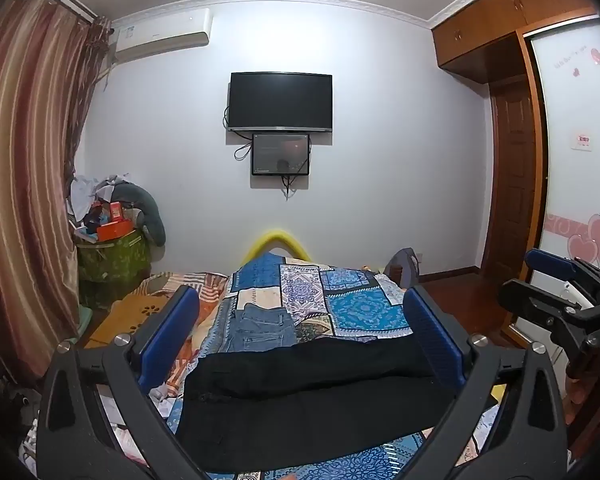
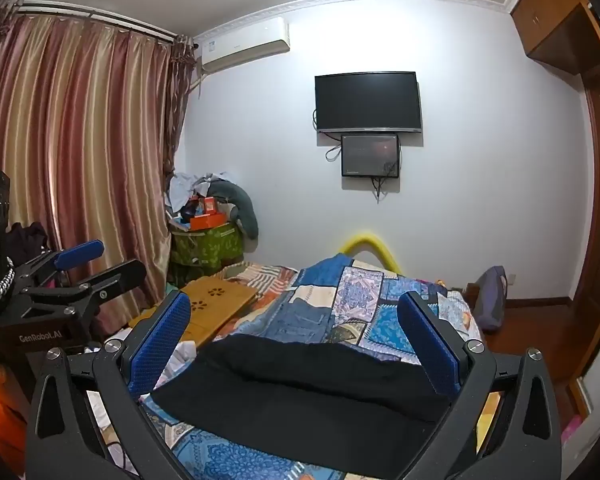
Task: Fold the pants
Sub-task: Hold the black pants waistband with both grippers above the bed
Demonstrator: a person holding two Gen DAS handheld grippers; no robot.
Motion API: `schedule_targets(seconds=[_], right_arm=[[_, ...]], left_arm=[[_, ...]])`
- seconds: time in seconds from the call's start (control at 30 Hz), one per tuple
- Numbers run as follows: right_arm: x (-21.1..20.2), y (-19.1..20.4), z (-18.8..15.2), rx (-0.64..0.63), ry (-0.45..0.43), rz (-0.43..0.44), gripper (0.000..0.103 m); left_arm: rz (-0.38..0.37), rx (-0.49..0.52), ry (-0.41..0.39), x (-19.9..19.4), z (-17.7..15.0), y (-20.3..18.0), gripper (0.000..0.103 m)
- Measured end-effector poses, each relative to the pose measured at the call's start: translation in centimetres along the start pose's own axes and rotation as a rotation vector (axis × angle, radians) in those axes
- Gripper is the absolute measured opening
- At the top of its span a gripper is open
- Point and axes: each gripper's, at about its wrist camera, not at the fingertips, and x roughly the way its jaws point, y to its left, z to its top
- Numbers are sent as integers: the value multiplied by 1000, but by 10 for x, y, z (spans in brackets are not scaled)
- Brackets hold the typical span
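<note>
The black pants [image 1: 308, 396] lie on the patchwork quilt [image 1: 360, 308] at the near end of the bed, long axis running left to right across both views. The left gripper [image 1: 300, 336] and right gripper [image 2: 296, 340] hover above them, jaws spread wide, grasping nothing.

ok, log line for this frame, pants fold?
left gripper: open, nothing held | right gripper: open, nothing held | black pants: on patchwork bedspread | jeans: beyond

White "GenRobot.AI" on black body of left gripper [image 2: 80, 264], seen from right wrist cam. Right gripper [image 1: 556, 276] body shows "DAS", rest cut off at frame edge. AC unit [image 1: 162, 34] sticker, wardrobe door [image 1: 580, 92] script, wall plate: too small/blurred to read.
</note>
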Motion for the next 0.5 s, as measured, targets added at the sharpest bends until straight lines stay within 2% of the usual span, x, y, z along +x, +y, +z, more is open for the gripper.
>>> schedule_targets(seconds=[0.5], right_arm=[[5,-5,-8,13,3,-8,103]], left_arm=[[-13,35,-12,-4,-8,-6,103]])
